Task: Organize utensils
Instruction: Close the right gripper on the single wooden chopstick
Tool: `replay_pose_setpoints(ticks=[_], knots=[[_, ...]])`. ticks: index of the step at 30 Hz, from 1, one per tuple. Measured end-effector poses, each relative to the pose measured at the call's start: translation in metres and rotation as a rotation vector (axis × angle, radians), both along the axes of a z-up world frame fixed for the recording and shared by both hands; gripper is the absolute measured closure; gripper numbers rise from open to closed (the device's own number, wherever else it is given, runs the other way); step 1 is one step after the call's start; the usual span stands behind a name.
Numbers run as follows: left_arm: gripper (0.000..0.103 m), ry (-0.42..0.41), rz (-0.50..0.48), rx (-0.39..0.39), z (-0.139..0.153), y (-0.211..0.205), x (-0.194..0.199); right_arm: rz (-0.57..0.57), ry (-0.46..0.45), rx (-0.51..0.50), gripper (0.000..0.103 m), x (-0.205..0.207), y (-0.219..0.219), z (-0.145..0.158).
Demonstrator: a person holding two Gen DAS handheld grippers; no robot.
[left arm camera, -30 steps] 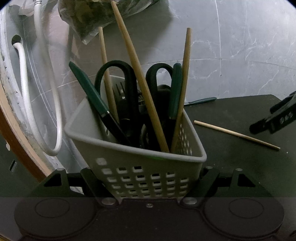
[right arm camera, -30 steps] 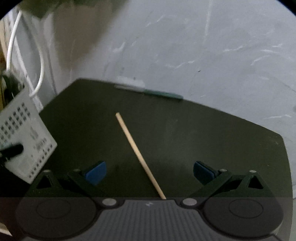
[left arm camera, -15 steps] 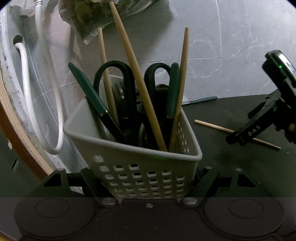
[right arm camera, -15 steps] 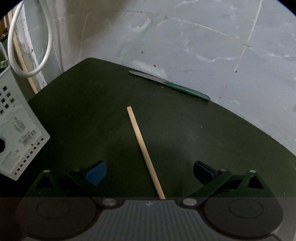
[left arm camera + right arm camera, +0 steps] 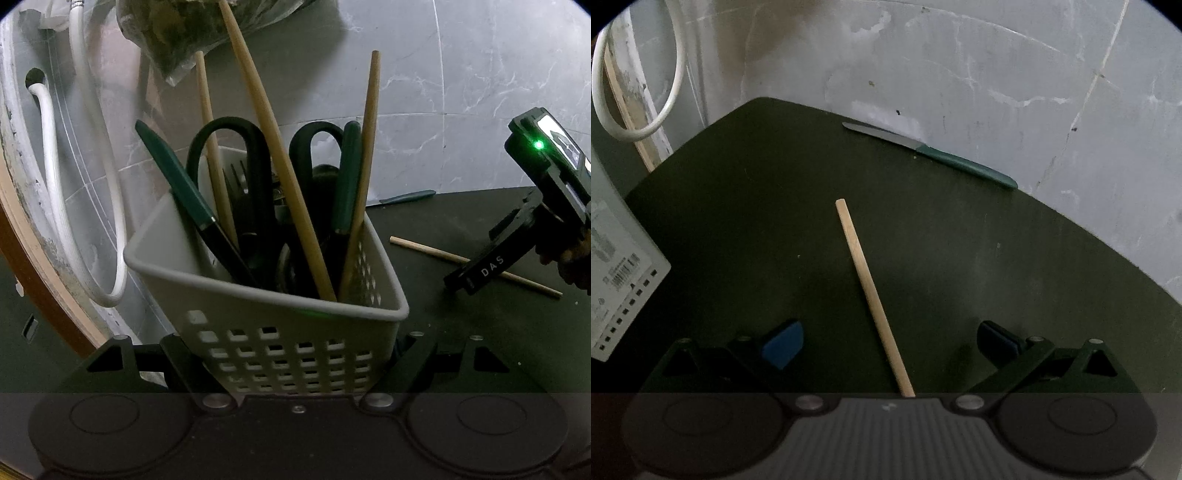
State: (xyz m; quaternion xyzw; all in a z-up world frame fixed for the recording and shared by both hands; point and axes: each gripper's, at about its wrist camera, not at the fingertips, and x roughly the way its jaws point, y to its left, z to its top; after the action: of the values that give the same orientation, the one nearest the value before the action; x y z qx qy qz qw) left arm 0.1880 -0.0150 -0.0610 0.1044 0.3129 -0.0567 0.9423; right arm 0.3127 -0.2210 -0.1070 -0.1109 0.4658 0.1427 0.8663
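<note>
Although the left gripper point(image 5: 295, 369) clamps the white basket point(image 5: 280, 343) between its fingers, the basket's base is cut off behind the gripper body. Chopsticks point(image 5: 275, 147), scissors point(image 5: 255, 177) and green-handled knives point(image 5: 177, 184) stand crowded inside; the items deeper in are too dark to identify. Fingers point(image 5: 785, 343) of the right gripper point(image 5: 890, 341) are spread wide, straddling one loose chopstick point(image 5: 868, 284) on the dark surface point(image 5: 738, 206), its near end hidden under the gripper. A green-handled knife point(image 5: 934, 153) lies along the far edge, with bare surface between.
</note>
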Motion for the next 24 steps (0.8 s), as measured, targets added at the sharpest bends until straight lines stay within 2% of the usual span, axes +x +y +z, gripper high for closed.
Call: replay_pose_setpoints(ticks=[10,13,19,22,24], knots=[[0.021,0.000,-0.001,0.001,0.000,0.000,0.001,-0.006,0.028,0.055,0.002,0.002,-0.009,-0.002],[0.021,0.000,-0.001,0.001,0.000,0.000,0.001,0.008,0.033,0.090,0.008,0.002,-0.012,-0.003],[0.021,0.000,-0.001,0.001,0.000,0.000,0.001,0.039,0.012,0.098,0.022,-0.005,-0.010,0.000],[0.021,0.000,-0.001,0.001,0.000,0.000,0.001,0.050,-0.005,0.103,0.044,-0.006,-0.009,0.002],[0.021,0.000,-0.001,0.002,0.000,0.000,0.001,0.051,-0.011,0.106,0.063,-0.005,-0.008,0.005]])
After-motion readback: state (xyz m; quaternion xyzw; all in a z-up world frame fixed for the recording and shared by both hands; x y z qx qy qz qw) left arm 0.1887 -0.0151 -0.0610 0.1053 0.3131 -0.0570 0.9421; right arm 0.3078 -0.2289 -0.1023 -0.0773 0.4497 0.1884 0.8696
